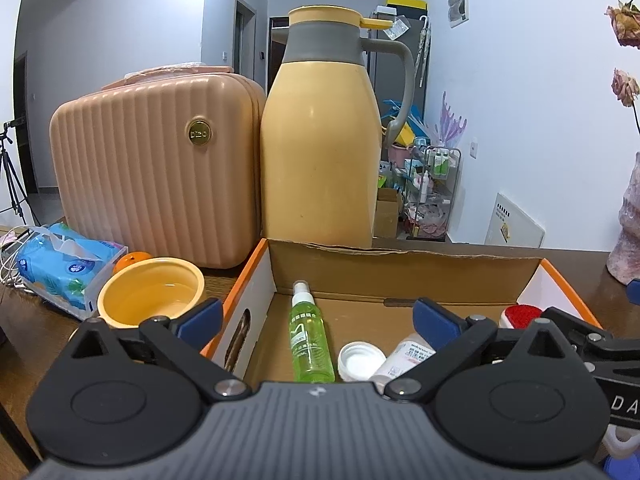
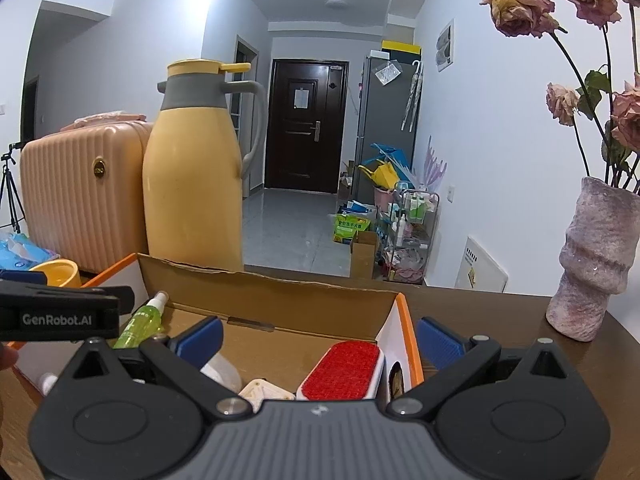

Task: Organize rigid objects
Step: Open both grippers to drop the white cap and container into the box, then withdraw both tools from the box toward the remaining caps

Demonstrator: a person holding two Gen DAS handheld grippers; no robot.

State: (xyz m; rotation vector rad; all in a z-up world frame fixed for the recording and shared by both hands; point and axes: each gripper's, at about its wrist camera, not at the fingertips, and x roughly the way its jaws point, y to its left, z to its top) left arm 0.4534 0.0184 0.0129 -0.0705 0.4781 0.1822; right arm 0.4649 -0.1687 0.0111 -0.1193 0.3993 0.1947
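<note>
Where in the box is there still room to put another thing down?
The cardboard box has bare floor in the middle, between the green spray bottle and the red brush, up to the back wall. The near edge is crowded: a white cap and a white bottle lie there.

a ribbed peach suitcase (image 1: 156,168) stands upright on the dark wood counter (image 2: 500,320), touching the yellow thermos jug (image 1: 320,152) on its right. a blue tissue pack (image 1: 68,264) lies left of the suitcase, with an orange object (image 1: 132,260) just beside it. a mottled pink vase (image 2: 596,256) holding dried roses (image 2: 520,12) stands at the counter's right end. beyond the counter: a dark door (image 2: 306,128), a grey cabinet (image 2: 388,120), a wire rack (image 2: 416,224) of bottles, and a tripod (image 2: 10,192) at far left.
</note>
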